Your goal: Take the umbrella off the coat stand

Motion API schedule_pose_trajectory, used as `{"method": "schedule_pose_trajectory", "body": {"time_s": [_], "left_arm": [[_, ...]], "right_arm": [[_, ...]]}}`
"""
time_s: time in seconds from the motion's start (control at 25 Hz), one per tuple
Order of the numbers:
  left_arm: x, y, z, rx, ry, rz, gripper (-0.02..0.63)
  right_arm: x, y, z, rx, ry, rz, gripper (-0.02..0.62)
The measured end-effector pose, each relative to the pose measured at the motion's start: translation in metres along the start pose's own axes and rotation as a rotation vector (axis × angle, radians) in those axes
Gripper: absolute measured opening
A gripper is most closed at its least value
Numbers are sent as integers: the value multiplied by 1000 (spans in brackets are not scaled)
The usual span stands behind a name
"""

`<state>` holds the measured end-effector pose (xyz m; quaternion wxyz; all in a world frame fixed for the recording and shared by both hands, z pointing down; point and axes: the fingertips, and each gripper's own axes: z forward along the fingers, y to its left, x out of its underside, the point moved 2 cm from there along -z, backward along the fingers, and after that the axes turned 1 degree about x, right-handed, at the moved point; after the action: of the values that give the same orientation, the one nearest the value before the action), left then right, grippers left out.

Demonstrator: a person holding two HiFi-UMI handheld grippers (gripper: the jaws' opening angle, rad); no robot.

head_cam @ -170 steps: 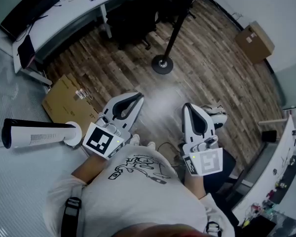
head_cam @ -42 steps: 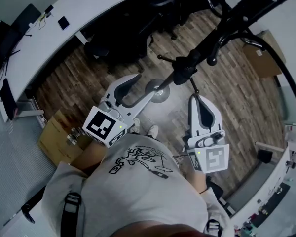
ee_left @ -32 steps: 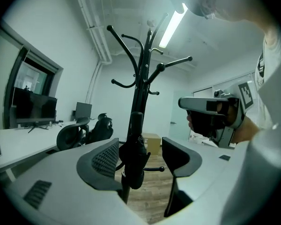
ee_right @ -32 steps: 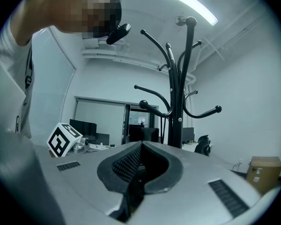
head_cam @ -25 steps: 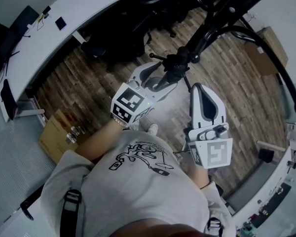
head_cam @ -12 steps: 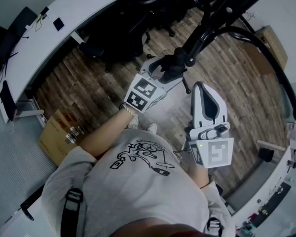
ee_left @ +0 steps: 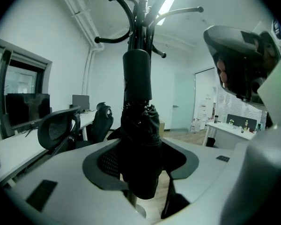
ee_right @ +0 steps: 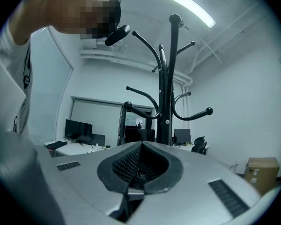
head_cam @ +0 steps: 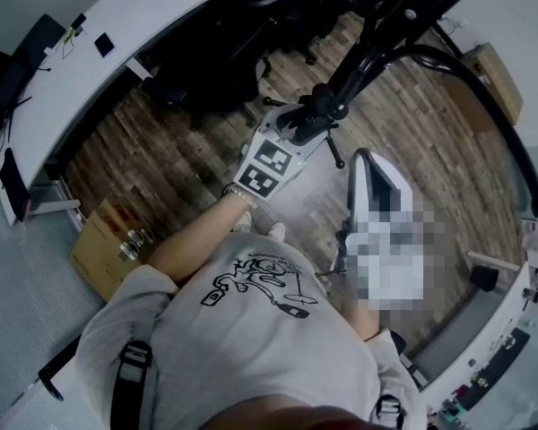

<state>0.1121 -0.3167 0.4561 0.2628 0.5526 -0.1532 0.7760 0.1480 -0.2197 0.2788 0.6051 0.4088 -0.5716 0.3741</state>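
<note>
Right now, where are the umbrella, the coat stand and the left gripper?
umbrella [ee_left: 140, 125]: left gripper view, on its folded black canopy.
coat stand [ee_right: 165, 111]: right gripper view, on its upright pole.
left gripper [head_cam: 301, 124]: head view, between its fingertips; jaws have just been closing, umbrella between them.

Folded black umbrella [ee_left: 139, 139] — upright, close against black coat stand [ee_left: 140, 29]

shirt [head_cam: 242, 348]: white, black graphic | strap [head_cam: 130, 379]: black | left gripper [head_cam: 305, 124]: white, square-marker cube

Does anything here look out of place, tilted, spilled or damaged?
Nothing stands out. The coat stand is upright, the folded umbrella hangs straight along its pole, and the wooden floor shows no spill.
</note>
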Motion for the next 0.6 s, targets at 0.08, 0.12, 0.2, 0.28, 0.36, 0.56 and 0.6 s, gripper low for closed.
{"method": "schedule_pose_trajectory", "body": {"time_s": [0.08, 0.12, 0.2, 0.28, 0.36, 0.56, 0.6], "left_arm": [[-1, 0, -1, -4, -4, -3, 232], [0, 0, -2, -4, -4, -5, 227], [0, 0, -6, -8, -2, -5, 222], [1, 0, -9, -16, 1, -3, 219], [1, 0, -12, -20, 1, -8, 218], [-1, -2, -21, -30, -13, -14, 216], [-2, -2, -23, -31, -18, -15, 215]], "right_arm": [[1, -1, -2, 4, 3, 3, 9], [2, -1, -4, 6, 4, 5, 9], [2, 0, -6, 7, 4, 7, 9], [2, 1, -8, 8, 2, 7, 9], [1, 2, -10, 9, -1, 7, 9], [1, 4, -14, 8, -4, 9, 9], [2, 4, -15, 8, -5, 9, 9]]}}
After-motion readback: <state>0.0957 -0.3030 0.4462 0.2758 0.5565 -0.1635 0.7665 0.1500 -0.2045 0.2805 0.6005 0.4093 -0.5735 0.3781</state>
